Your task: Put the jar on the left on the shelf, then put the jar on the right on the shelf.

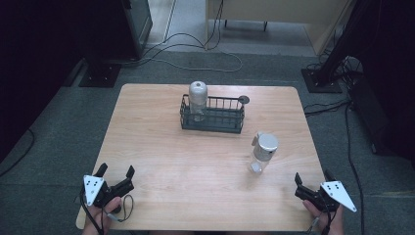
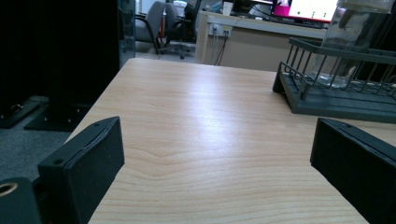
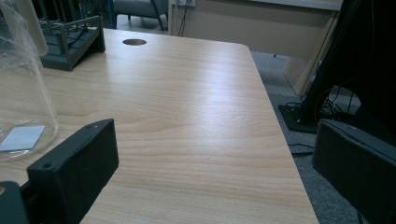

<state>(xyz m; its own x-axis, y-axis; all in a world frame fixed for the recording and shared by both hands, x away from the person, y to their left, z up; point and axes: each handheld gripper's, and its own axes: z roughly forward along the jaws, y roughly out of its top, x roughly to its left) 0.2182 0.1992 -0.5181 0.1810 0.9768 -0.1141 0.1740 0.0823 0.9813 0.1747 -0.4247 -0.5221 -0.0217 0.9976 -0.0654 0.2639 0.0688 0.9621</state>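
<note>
Bottle nearest the grippers stands loose on the table, at five o'clock from the wire basket. The right gripper, jaws spread, should straddle its body squarely; the left gripper waits spread too.

— What lies ahead of the left gripper?
— Past the table's far edge, office chairs and a desk.
— And around the right gripper?
— A round hole in the tabletop far ahead; off to its right, a black stand and floor cables.
</note>
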